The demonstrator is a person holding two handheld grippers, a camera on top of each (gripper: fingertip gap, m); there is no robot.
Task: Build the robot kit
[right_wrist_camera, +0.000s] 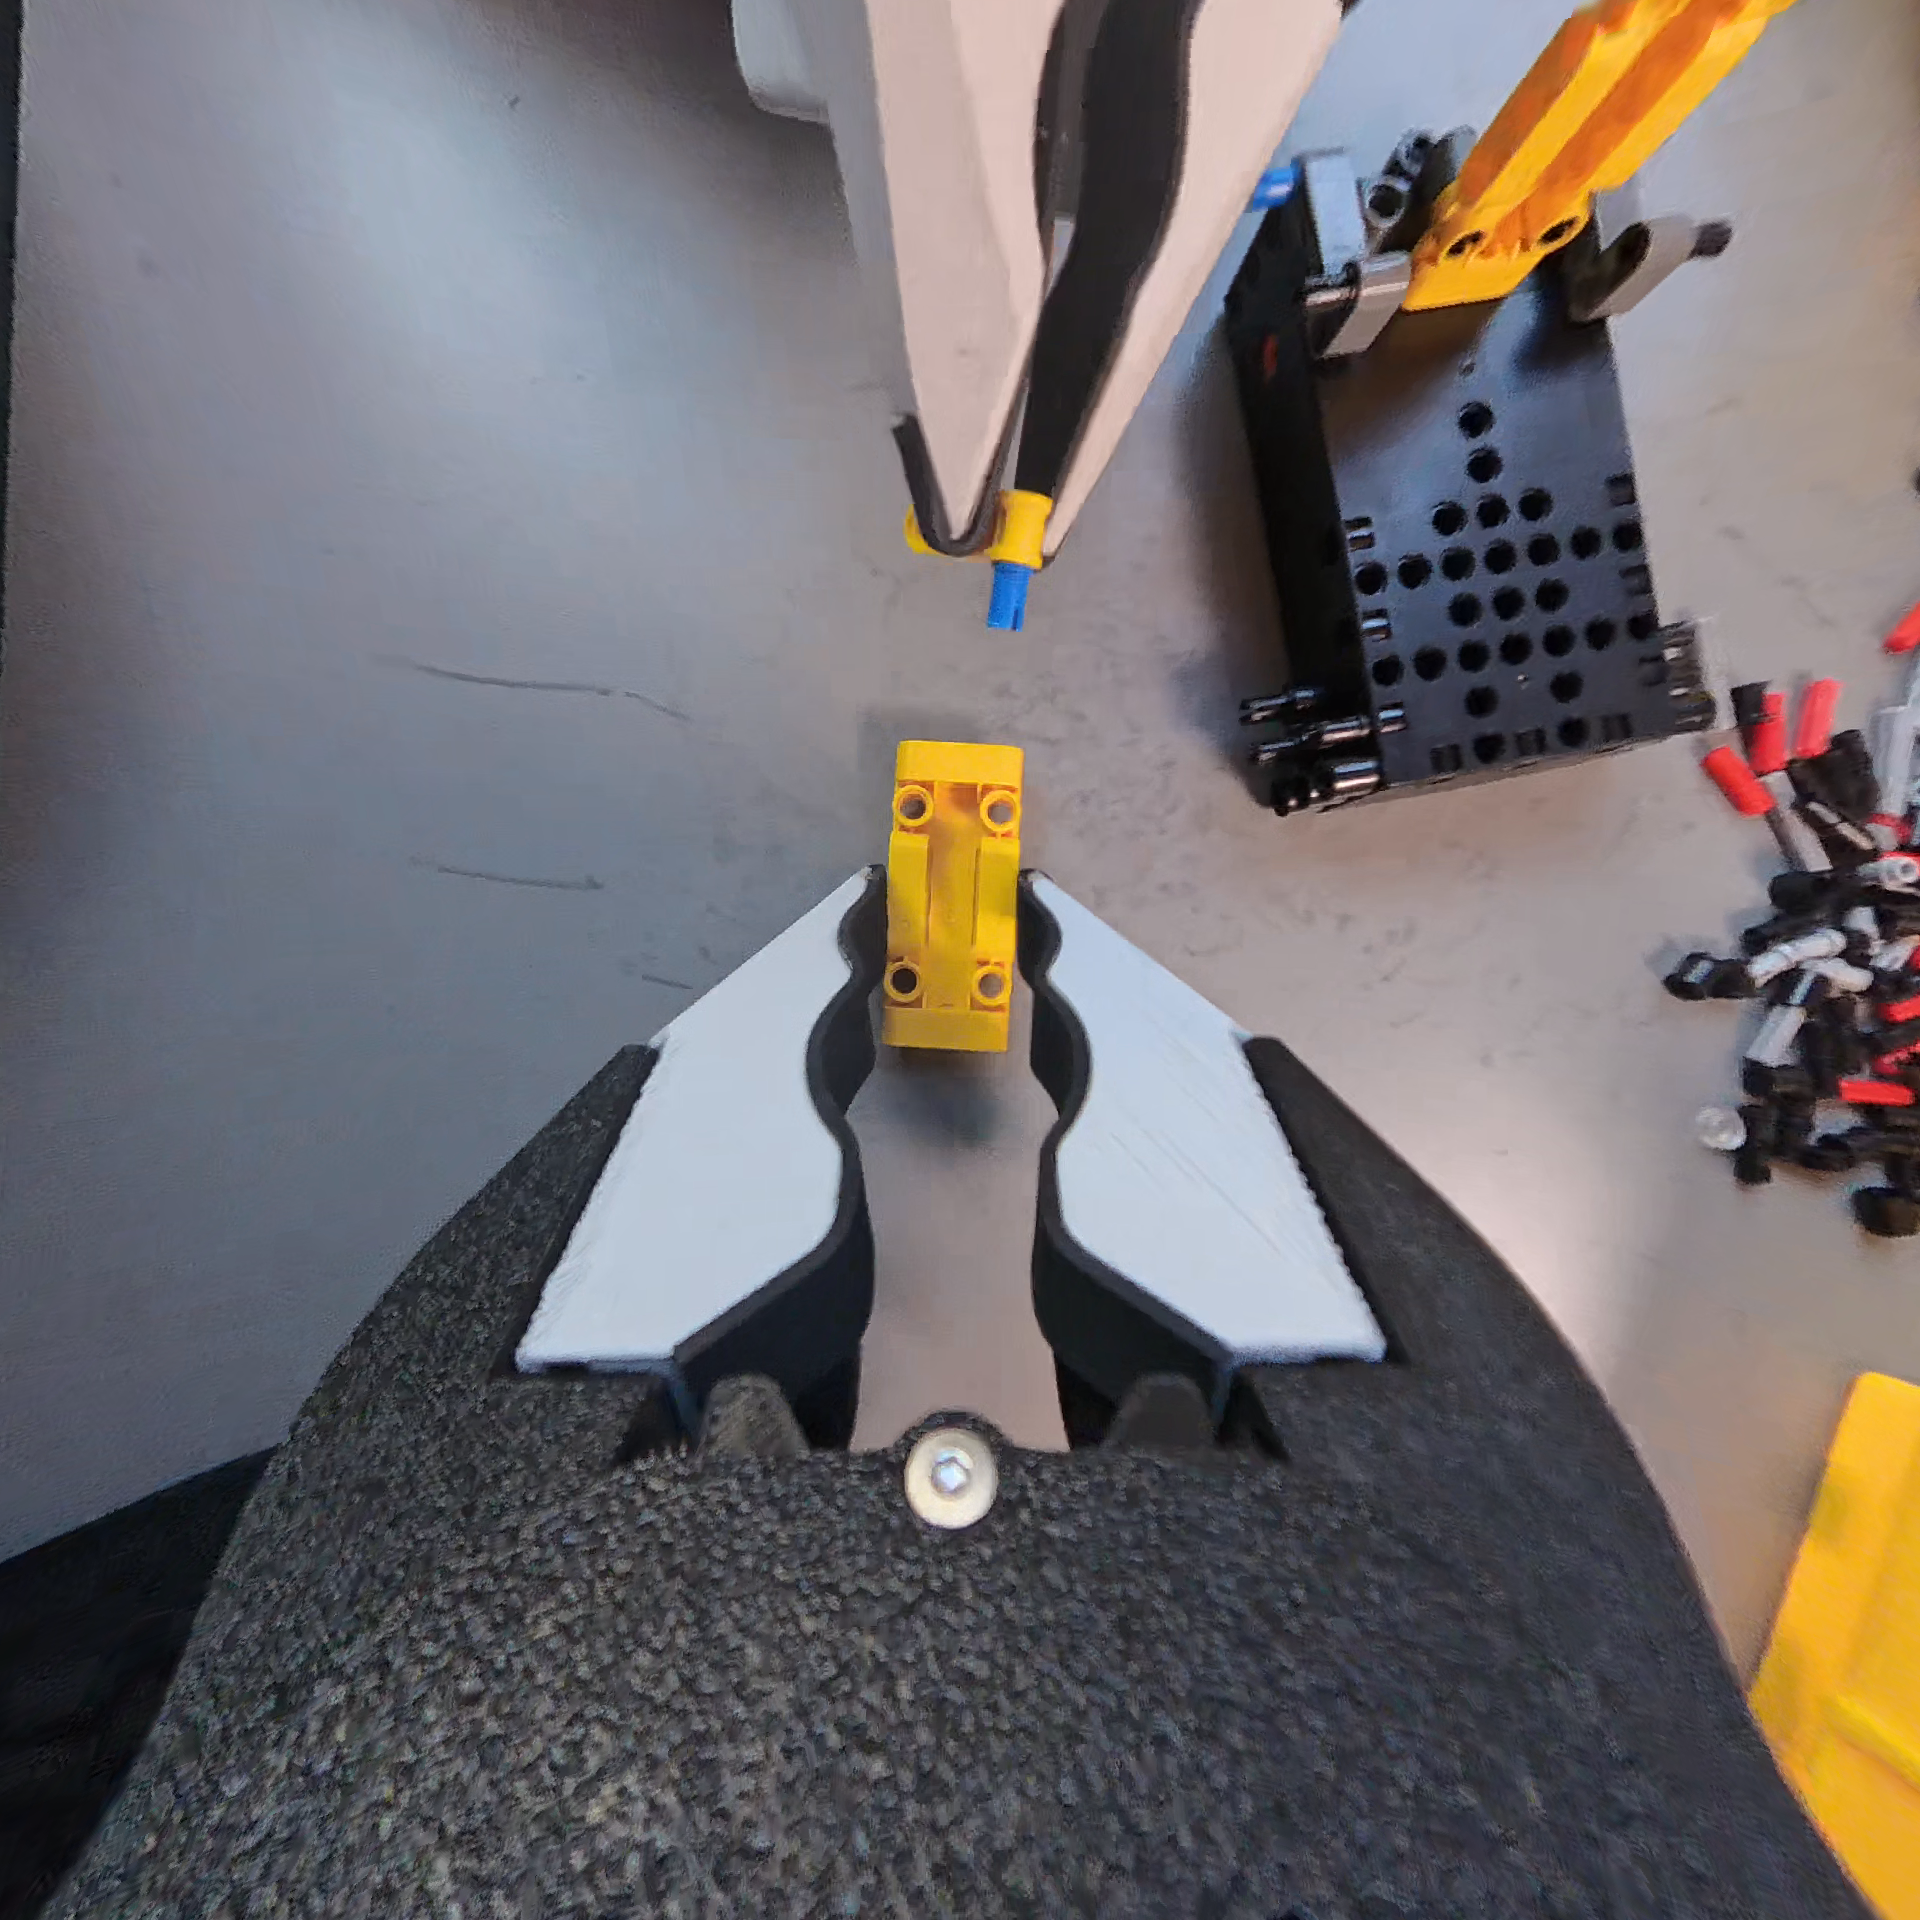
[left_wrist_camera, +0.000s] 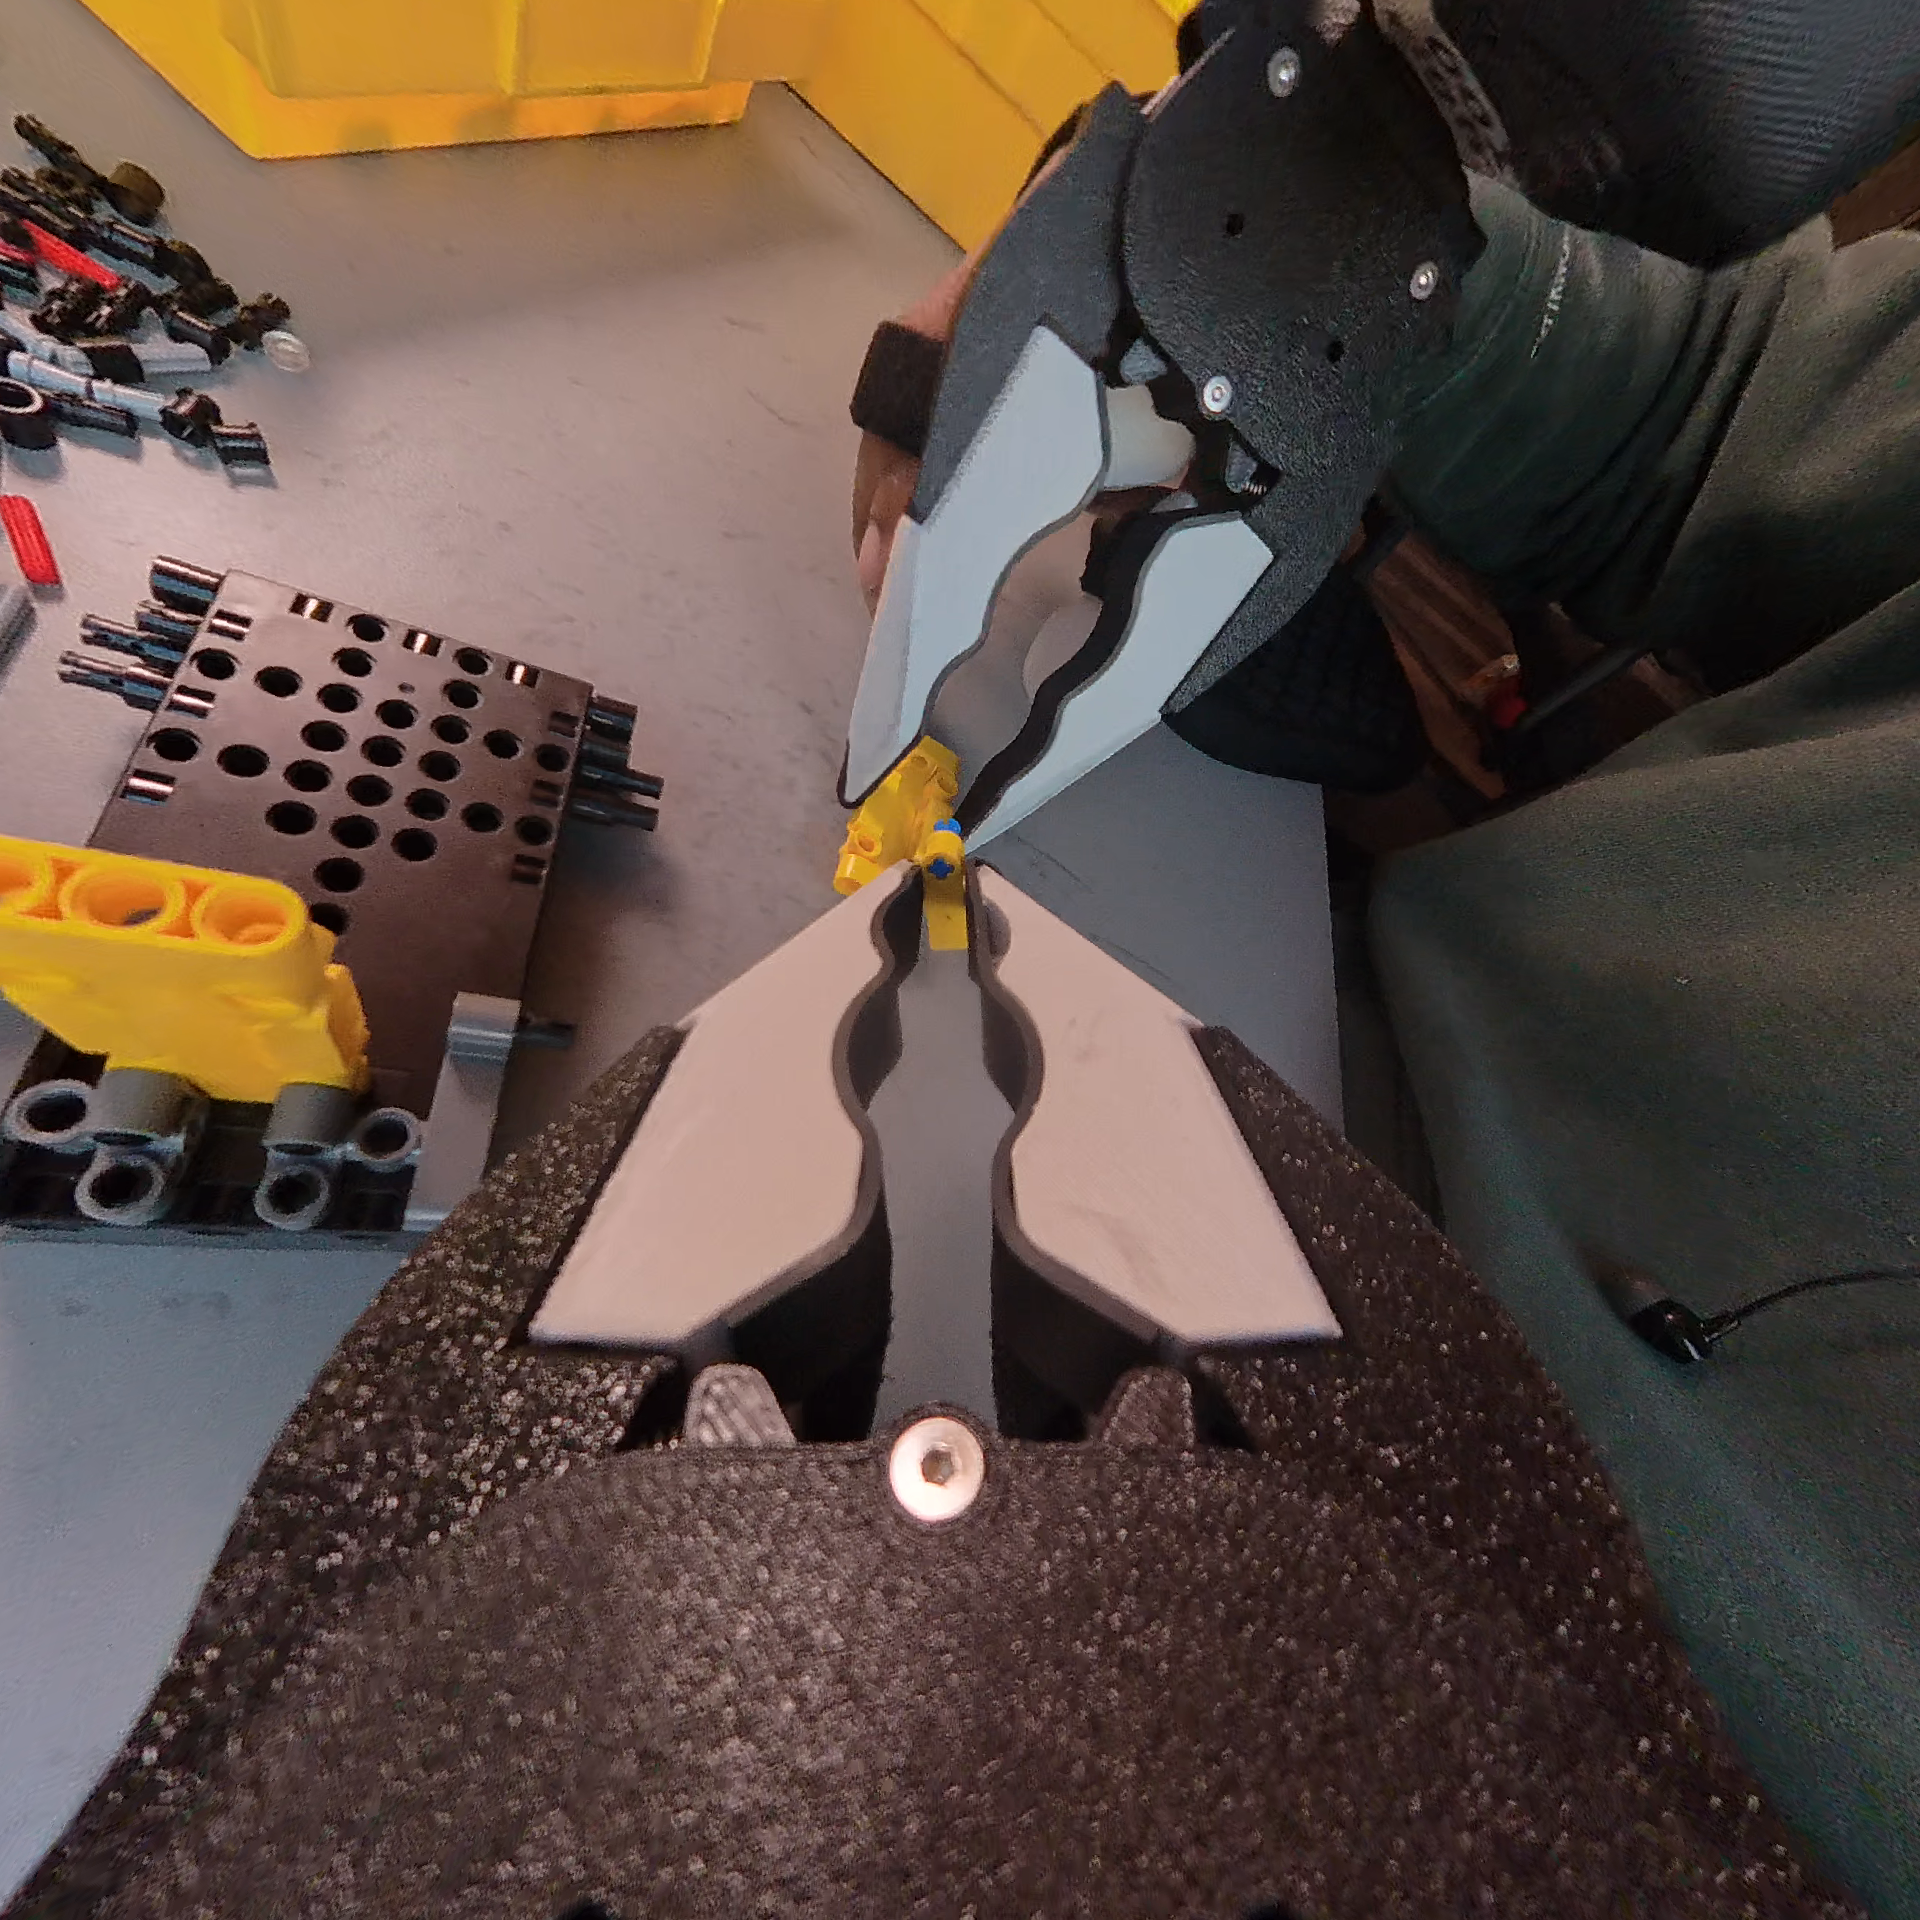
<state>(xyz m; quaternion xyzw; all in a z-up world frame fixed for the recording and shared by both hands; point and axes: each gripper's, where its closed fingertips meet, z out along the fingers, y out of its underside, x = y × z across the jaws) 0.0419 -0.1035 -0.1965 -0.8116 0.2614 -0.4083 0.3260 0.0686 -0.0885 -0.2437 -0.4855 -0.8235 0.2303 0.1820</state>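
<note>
Two yellow toy-construction parts were held above the grey counter [right_wrist_camera: 312,520]. A small yellow connector [left_wrist_camera: 943,925] bearing a blue pin [right_wrist_camera: 1006,601] was clamped at the tips of the left tongs [left_wrist_camera: 940,894]. A yellow block with four corner holes [right_wrist_camera: 951,899] was gripped between the tips of the right tongs [right_wrist_camera: 951,883]. Both sets of tongs were pointed tip to tip, the parts close together but apart. A black perforated plate [left_wrist_camera: 353,769] was seen beside them.
</note>
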